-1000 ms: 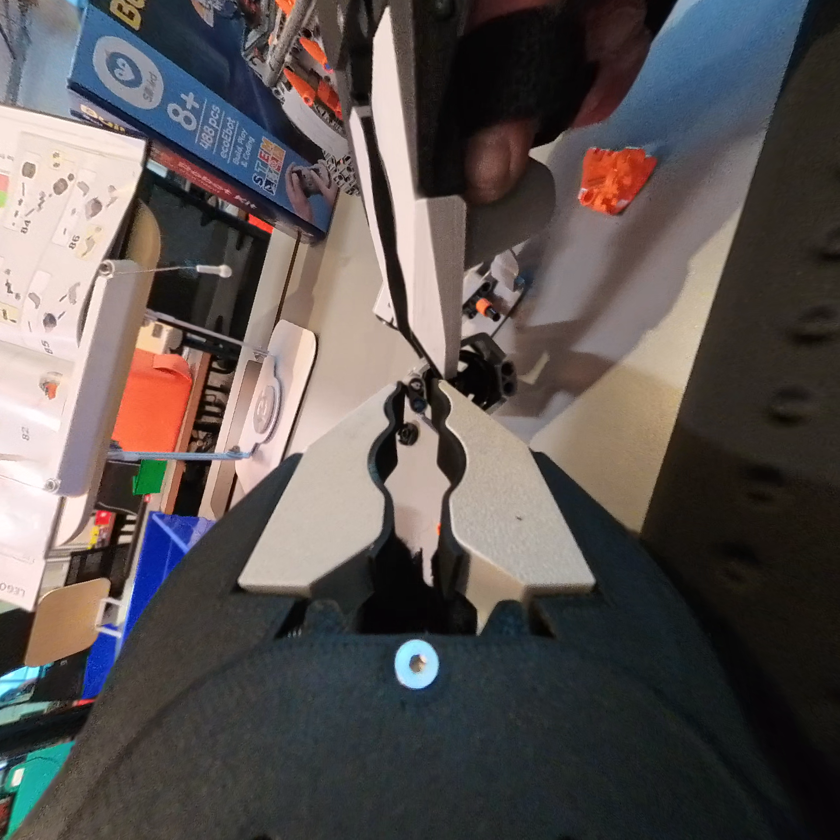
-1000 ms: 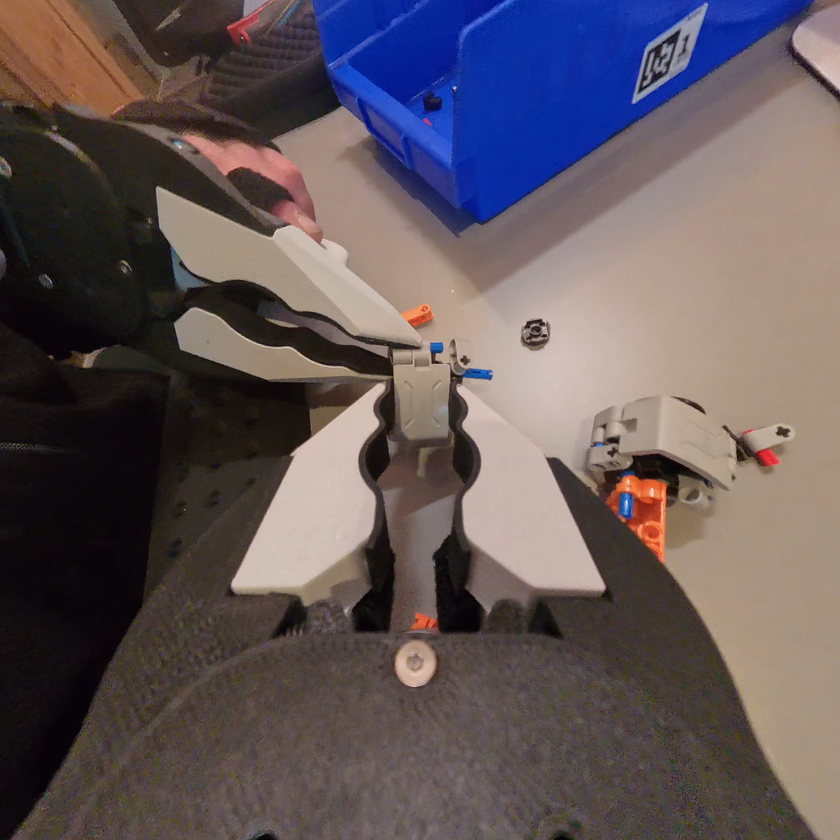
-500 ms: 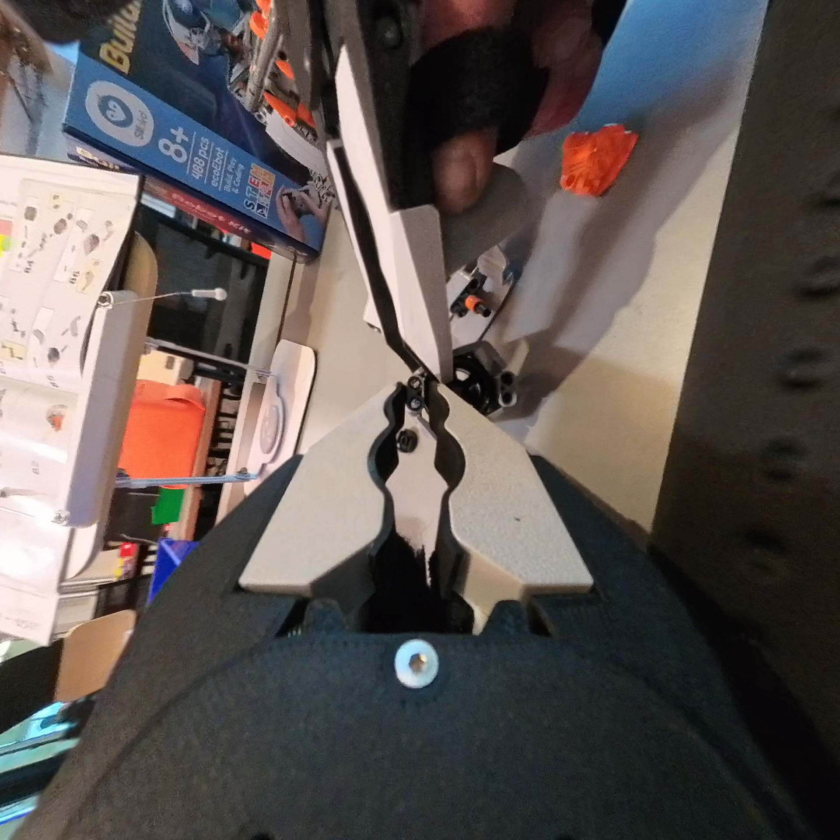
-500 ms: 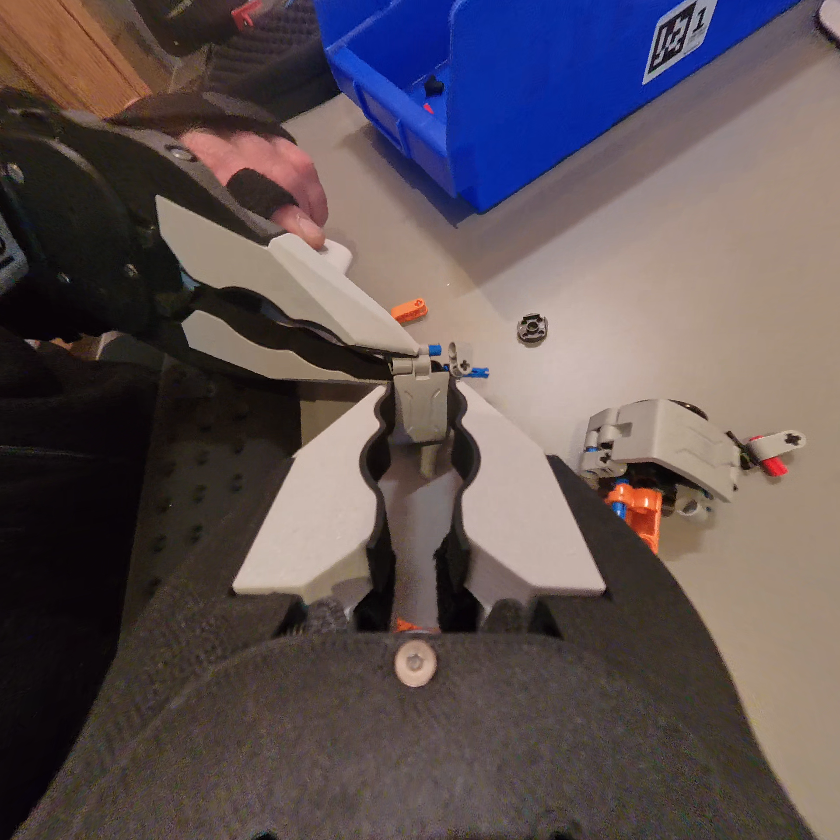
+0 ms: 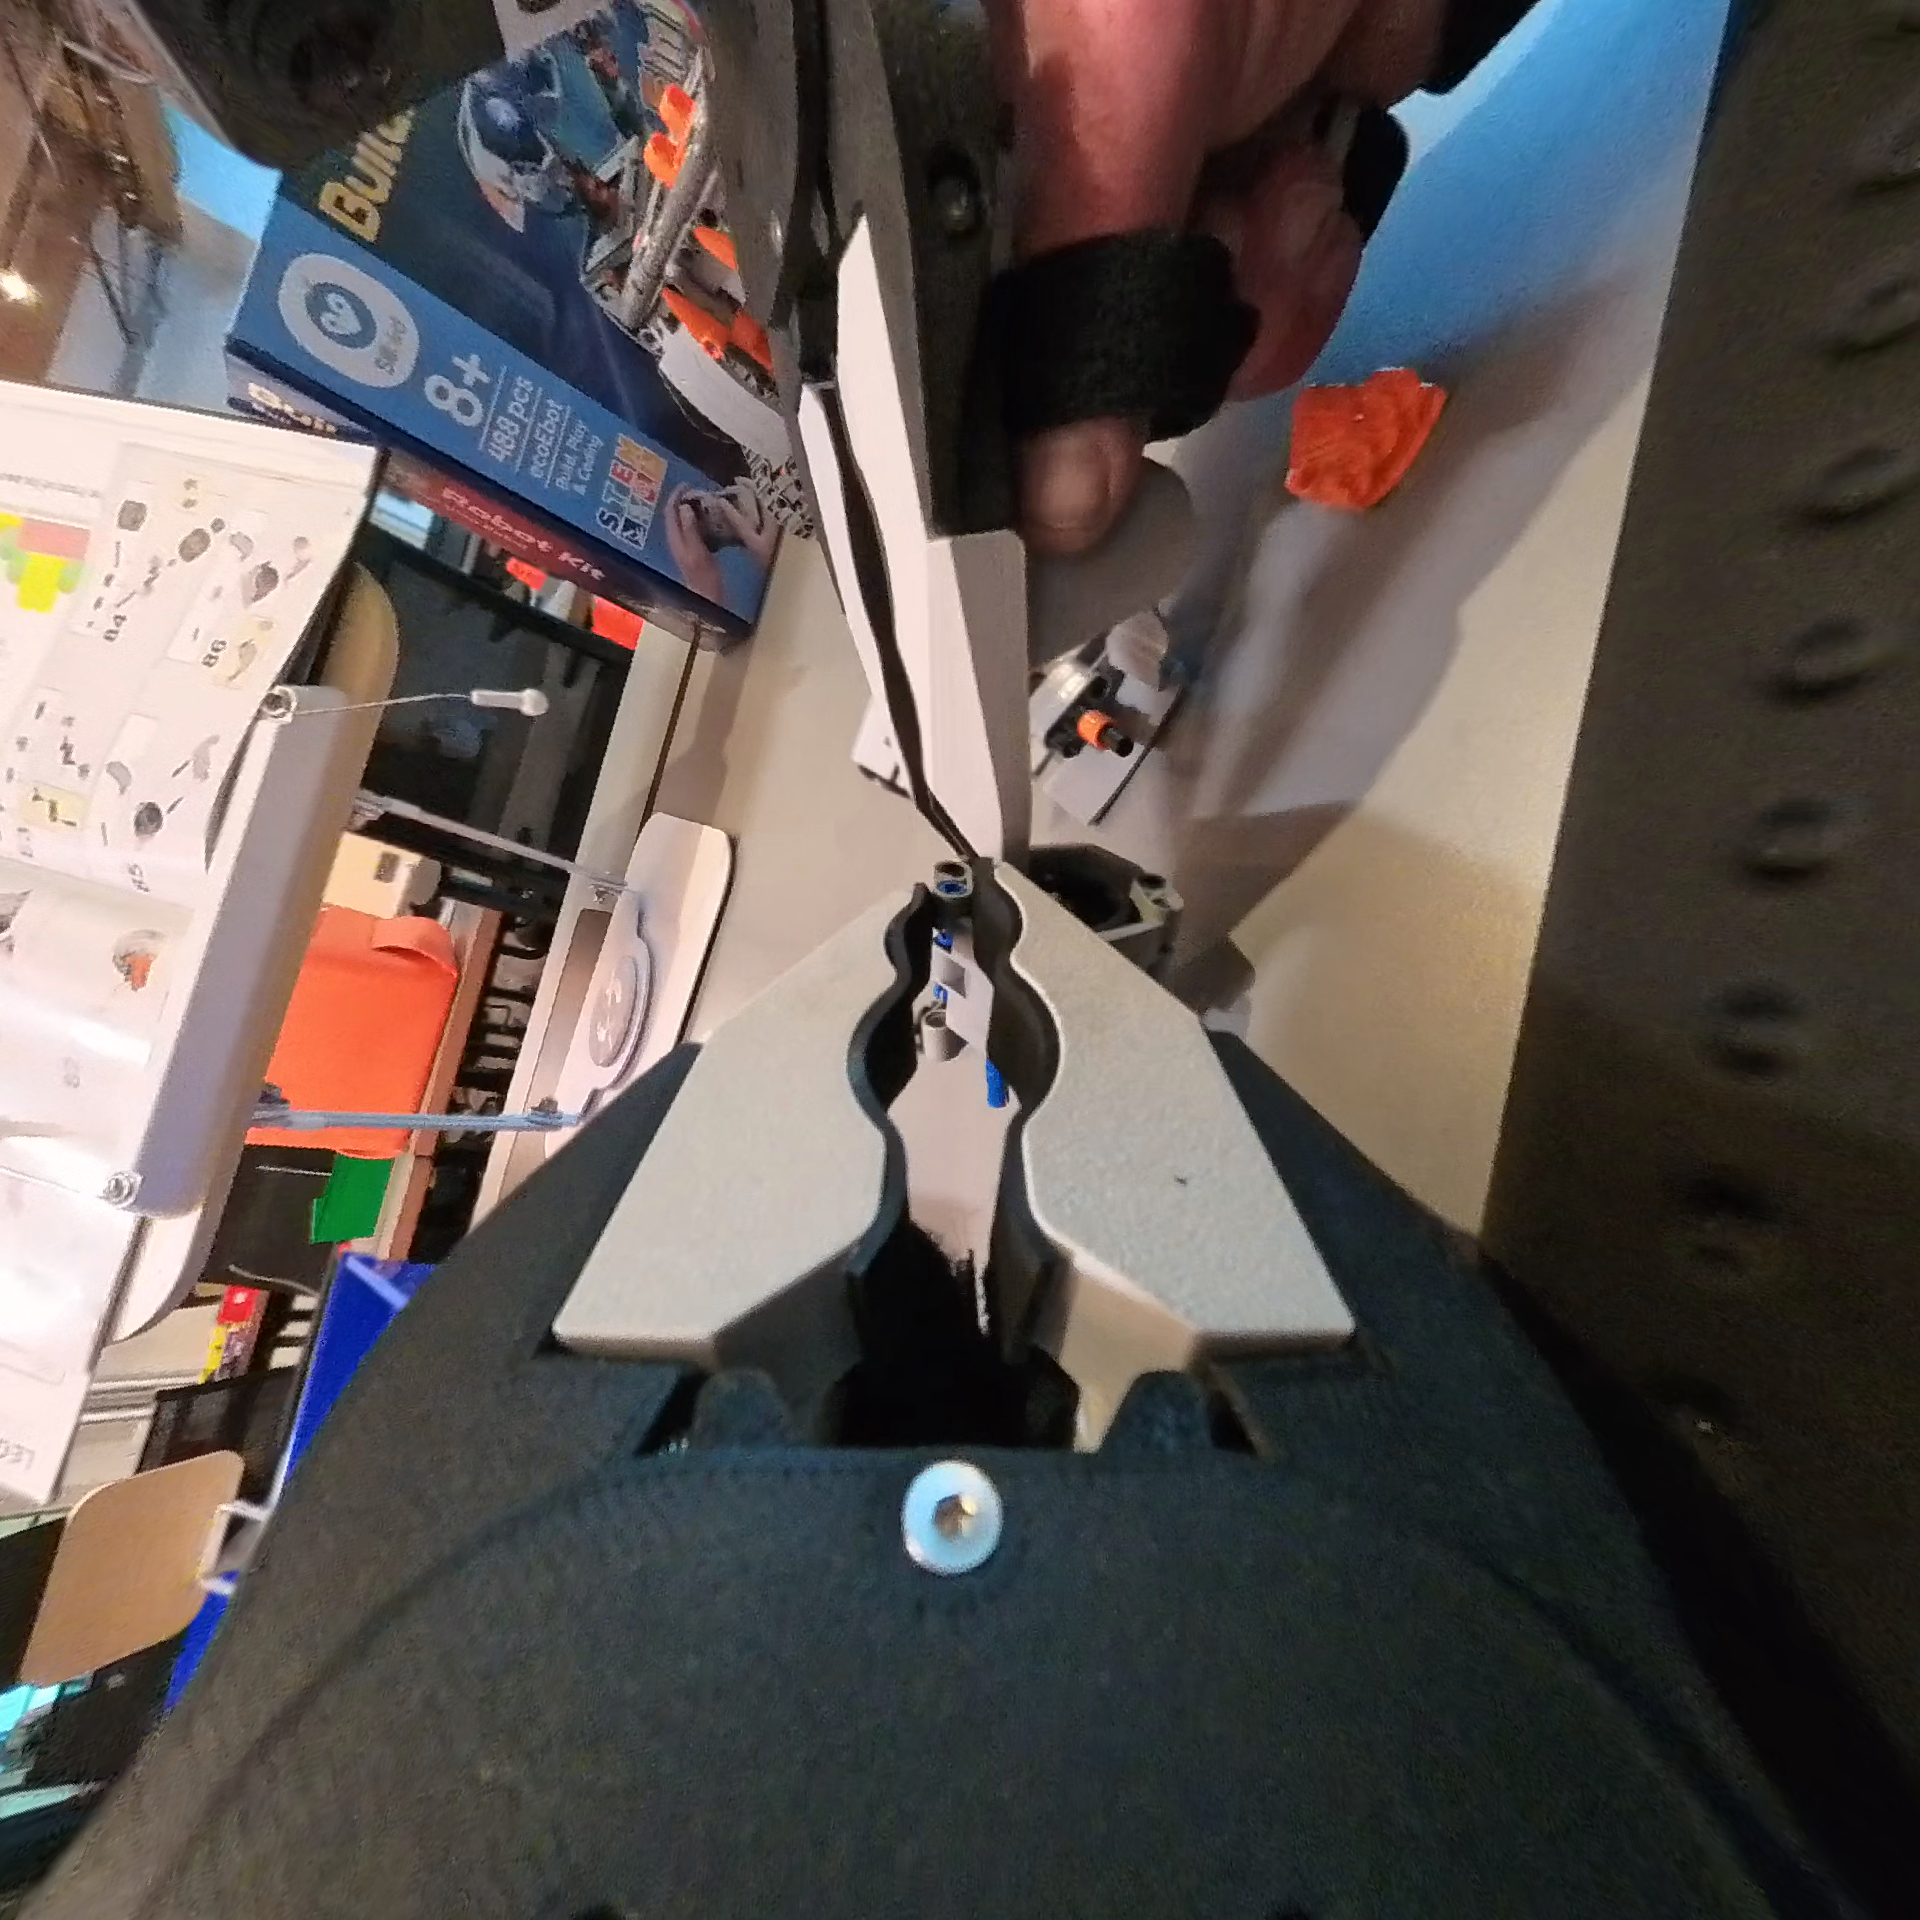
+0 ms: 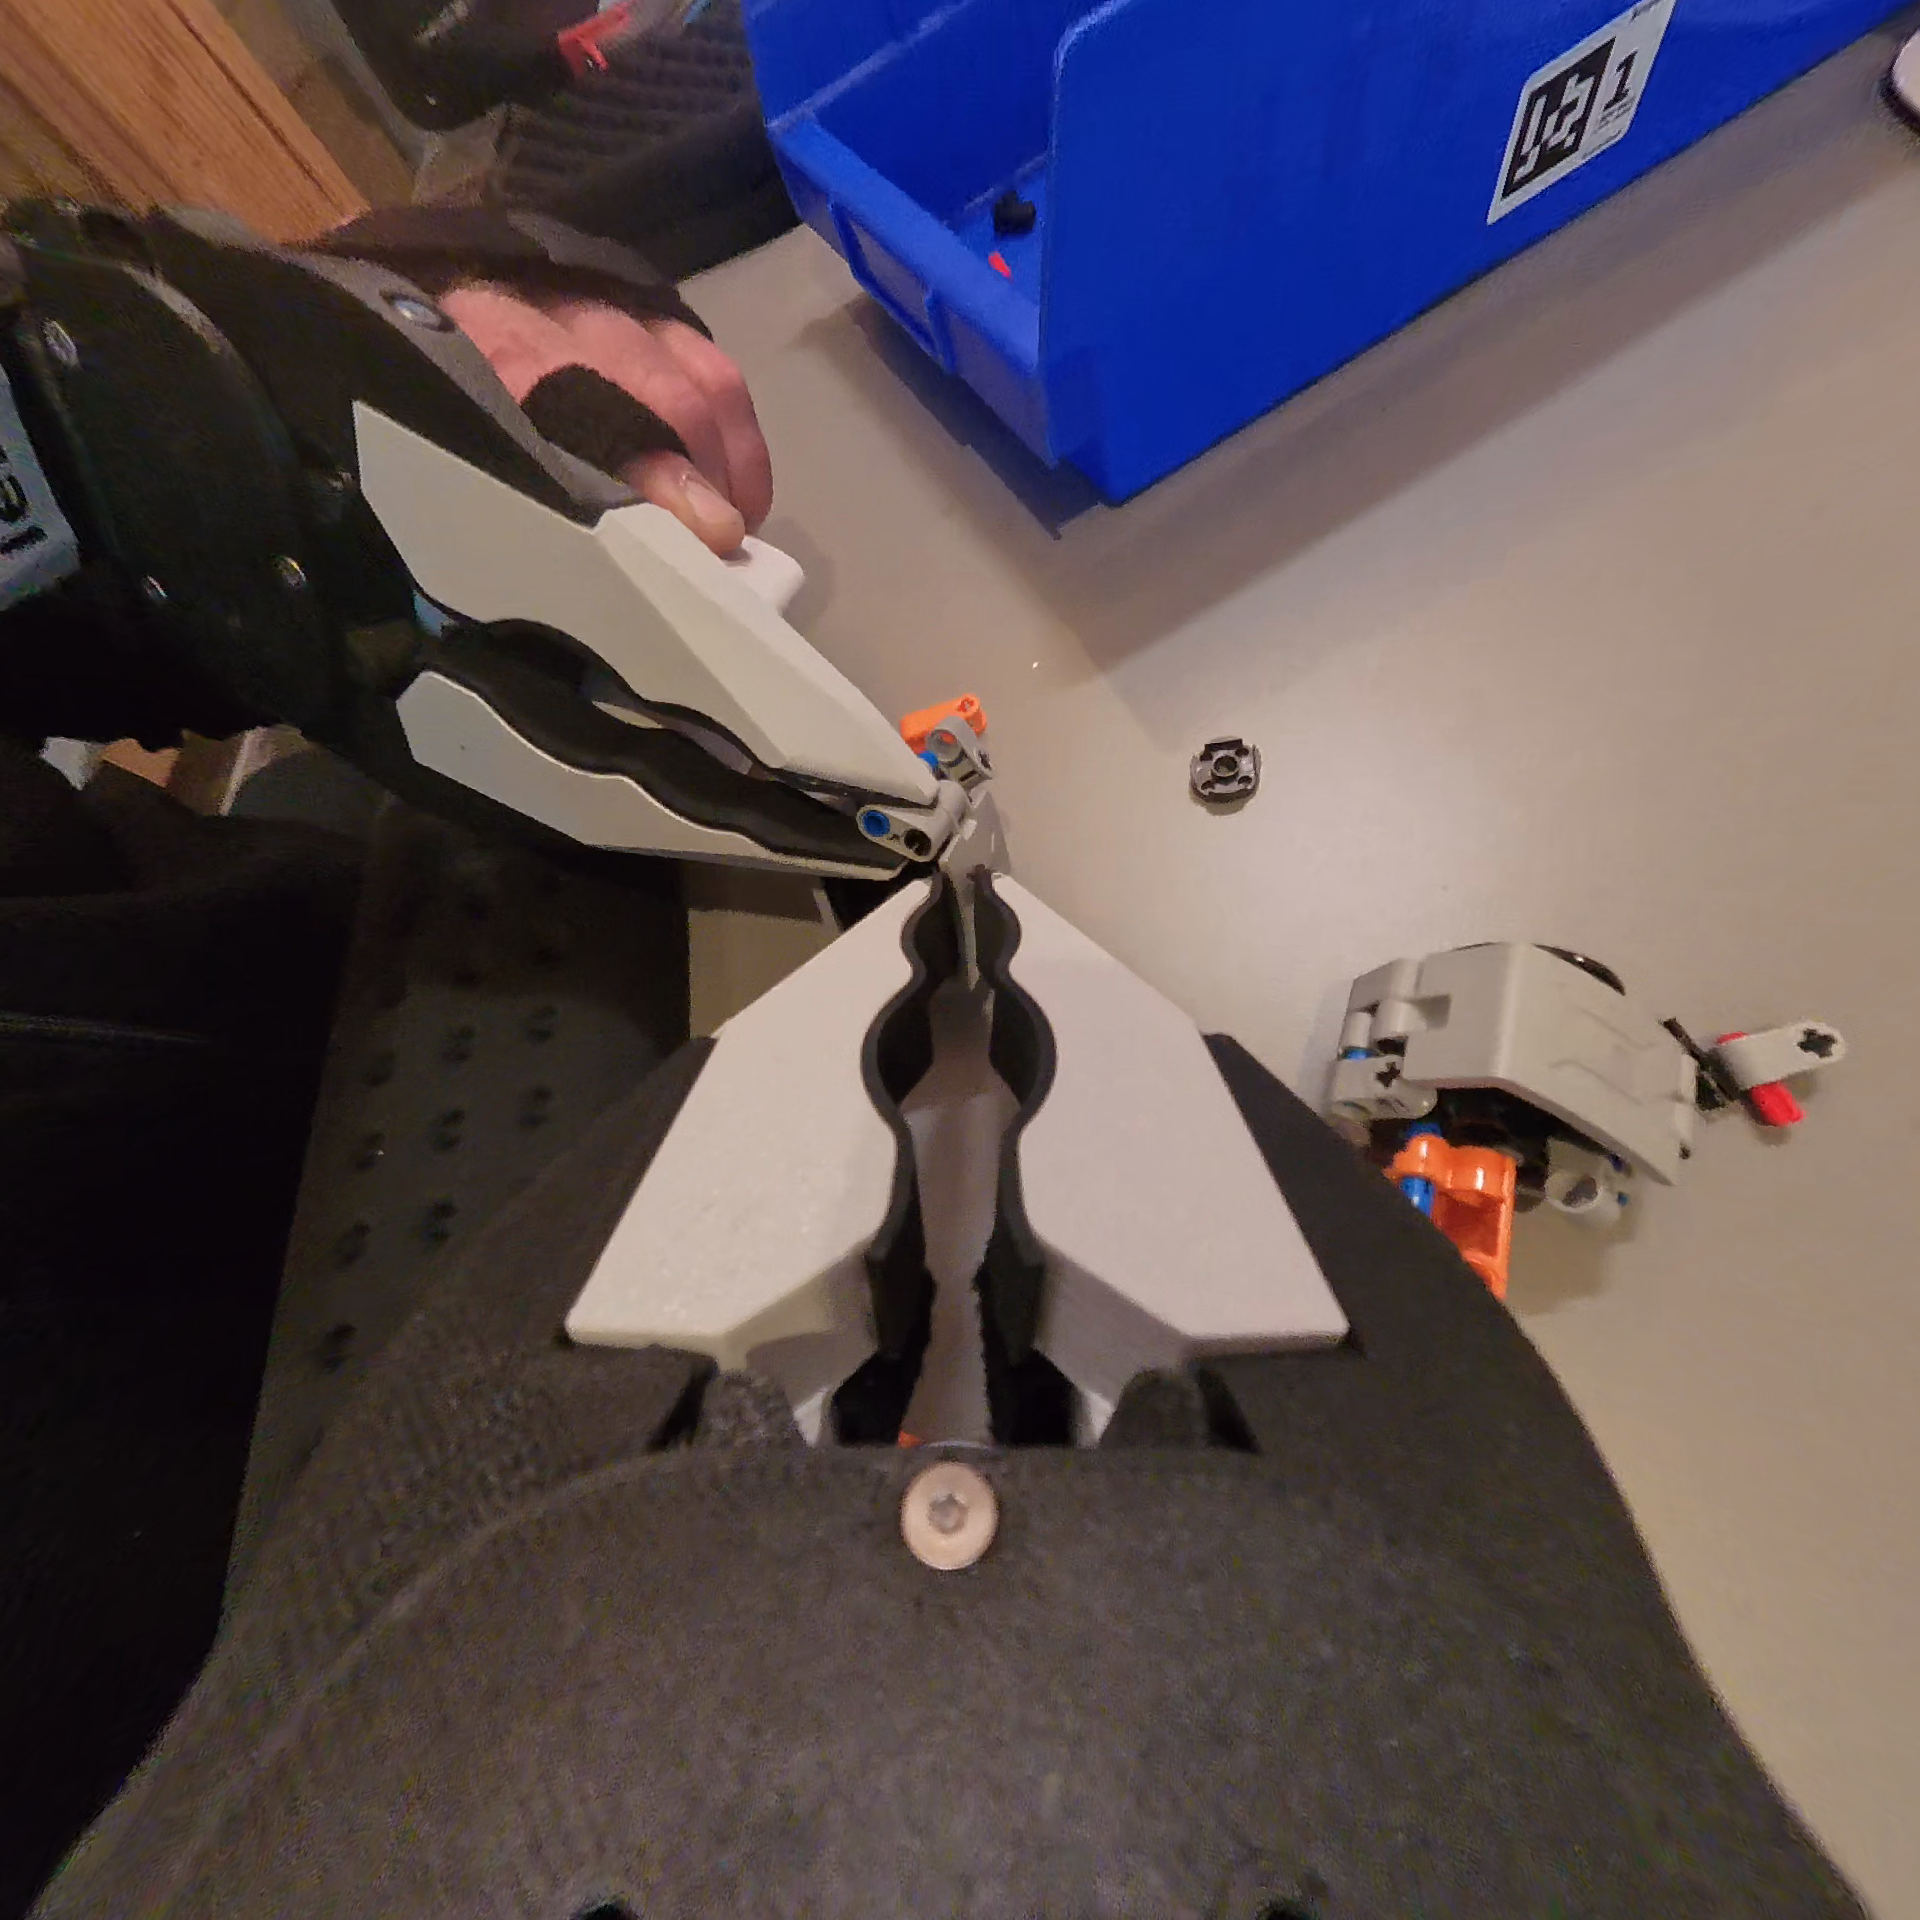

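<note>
Grey plastic meets grey plastic above a beige table (image 6: 1455, 644): the left gripper (image 5: 961, 883) pinches a small grey pin-holed beam (image 5: 956, 977) at its tips, while the right gripper (image 6: 961, 894) clamps a thin grey panel piece (image 6: 968, 914) joined to it. A half-built grey-and-orange model (image 6: 1517, 1070) lies right of them, a black round part (image 6: 1226, 769) and blue bin (image 6: 1195, 208) beyond.

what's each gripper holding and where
Left gripper pinches the grey beam at one end; right gripper grips the thin grey panel by its edge.
</note>
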`<action>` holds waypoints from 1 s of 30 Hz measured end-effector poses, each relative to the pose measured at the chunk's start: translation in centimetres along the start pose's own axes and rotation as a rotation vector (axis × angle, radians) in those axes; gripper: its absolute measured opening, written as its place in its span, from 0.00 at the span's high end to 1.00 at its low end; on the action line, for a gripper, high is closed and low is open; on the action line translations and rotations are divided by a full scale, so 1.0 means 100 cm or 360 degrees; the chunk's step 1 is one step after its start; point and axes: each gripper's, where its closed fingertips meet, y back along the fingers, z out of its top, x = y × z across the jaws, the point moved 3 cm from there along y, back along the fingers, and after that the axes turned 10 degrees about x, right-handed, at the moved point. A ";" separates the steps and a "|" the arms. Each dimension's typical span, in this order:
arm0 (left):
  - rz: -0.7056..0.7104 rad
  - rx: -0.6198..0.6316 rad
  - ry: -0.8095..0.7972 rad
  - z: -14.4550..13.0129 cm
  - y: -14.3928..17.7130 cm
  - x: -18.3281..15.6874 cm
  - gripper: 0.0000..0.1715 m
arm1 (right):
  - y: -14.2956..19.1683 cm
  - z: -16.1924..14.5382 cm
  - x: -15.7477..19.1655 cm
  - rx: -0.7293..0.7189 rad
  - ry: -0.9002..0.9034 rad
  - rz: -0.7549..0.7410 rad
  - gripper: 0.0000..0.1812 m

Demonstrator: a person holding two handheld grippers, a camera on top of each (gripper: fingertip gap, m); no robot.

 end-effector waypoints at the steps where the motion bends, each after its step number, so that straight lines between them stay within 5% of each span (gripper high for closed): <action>1: -0.0004 -0.0008 0.0008 0.001 0.000 0.000 0.98 | 0.001 0.000 0.001 0.0008 0.0026 -0.0029 0.99; 8: -0.0088 0.0032 0.0030 0.003 -0.005 -0.005 0.97 | -0.003 -0.007 0.003 0.0267 0.0337 -0.0430 1.00; 19: -0.0140 -0.0013 0.0045 0.004 -0.007 -0.010 0.99 | -0.013 -0.006 -0.004 0.0383 0.0313 -0.0362 1.00; 22: -0.0176 -0.0265 0.0090 0.032 0.008 -0.008 1.00 | -0.014 -0.007 -0.010 0.0347 0.0260 -0.0326 1.00; 24: -0.0190 -0.0149 0.0187 0.015 -0.002 0.000 1.00 | -0.011 -0.006 -0.010 0.0310 0.0263 -0.0330 1.00; 27: -0.0194 -0.0240 0.0300 0.011 0.013 0.013 1.00 | -0.008 -0.002 -0.009 0.0278 0.0314 -0.0353 1.00; 30: -0.0307 -0.0139 0.0481 -0.006 0.013 0.017 0.84 | 0.000 -0.003 -0.008 0.0213 0.0393 -0.0341 1.00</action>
